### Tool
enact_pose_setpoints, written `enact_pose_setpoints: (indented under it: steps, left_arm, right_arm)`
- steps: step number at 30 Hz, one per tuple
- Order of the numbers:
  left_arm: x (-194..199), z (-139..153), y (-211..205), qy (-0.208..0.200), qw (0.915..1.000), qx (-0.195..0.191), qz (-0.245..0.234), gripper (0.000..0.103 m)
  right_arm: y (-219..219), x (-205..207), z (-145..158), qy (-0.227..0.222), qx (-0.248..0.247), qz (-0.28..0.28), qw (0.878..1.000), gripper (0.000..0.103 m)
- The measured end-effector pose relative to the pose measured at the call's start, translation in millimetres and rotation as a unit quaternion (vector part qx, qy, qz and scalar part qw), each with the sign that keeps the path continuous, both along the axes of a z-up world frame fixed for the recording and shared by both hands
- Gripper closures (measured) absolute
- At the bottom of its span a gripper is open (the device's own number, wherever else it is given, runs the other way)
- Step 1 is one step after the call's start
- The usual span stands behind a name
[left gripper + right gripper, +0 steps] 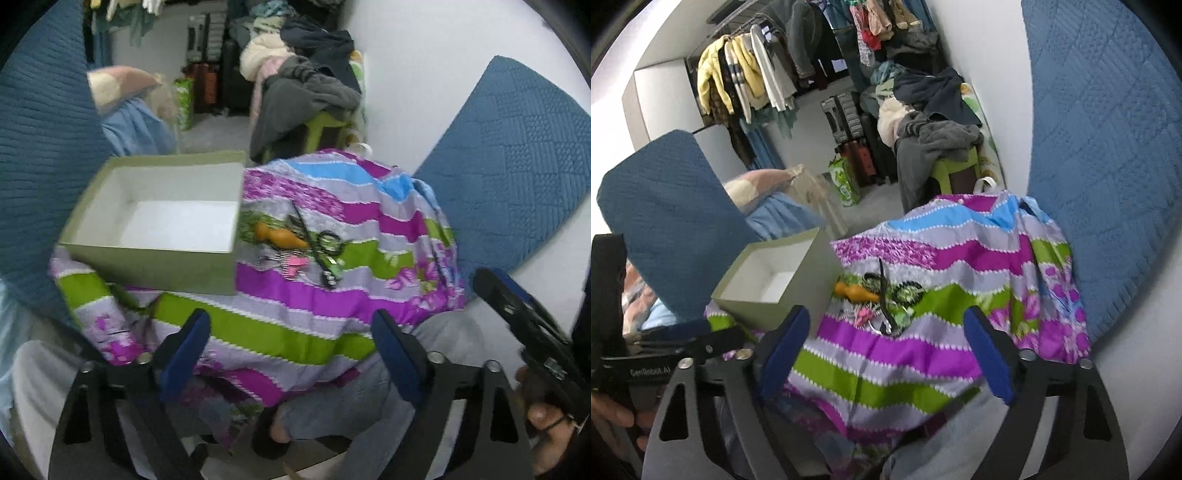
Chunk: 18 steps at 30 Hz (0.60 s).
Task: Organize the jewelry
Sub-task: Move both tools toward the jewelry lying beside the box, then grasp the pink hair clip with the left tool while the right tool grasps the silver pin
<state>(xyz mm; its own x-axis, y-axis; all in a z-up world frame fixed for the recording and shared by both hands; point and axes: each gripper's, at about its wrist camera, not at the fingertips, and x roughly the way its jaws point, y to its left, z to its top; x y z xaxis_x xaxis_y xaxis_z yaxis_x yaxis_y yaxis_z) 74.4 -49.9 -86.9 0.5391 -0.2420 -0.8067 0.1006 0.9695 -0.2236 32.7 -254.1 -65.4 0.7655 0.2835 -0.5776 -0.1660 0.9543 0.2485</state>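
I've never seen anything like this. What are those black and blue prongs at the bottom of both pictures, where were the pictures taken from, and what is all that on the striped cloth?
The prongs are two-finger grippers that a person holds, one per hand; no robot is here. Each carries a camera looking along its fingers. One picture comes from the left gripper, the other from the right gripper. Both stand open and hold nothing. On the striped cloth sits an open, empty box. Beside it lies a small pile of accessories: an orange piece, something pink, some dark loops. They are too blurred to name exactly. Nothing has gone into the box yet.
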Motion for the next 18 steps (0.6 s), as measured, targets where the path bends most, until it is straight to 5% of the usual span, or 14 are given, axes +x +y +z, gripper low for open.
enact_pose_setpoints:
  steps: [7, 15, 18]
  left_arm:
    - [36.0, -24.7, -14.7, 0.025, 0.9992, -0.027, -0.015, 0.031]
    - [78.4, -64.1, -31.6, 0.054, 0.9975, -0.042, -0.020, 0.046]
    - [89.8, -79.7, -31.5, 0.085, 0.9936, -0.074, -0.007, 0.054]
  right_arm:
    - [-1.1, 54.1, -36.3, 0.023, 0.013, 0.014, 1.000, 0.053]
    - [-4.6, 116.5, -91.5, 0.073, 0.034, 0.016, 0.997, 0.065]
    - [-2.7, 137.0, -108.1, 0.088, 0.031, 0.021, 0.995, 0.067]
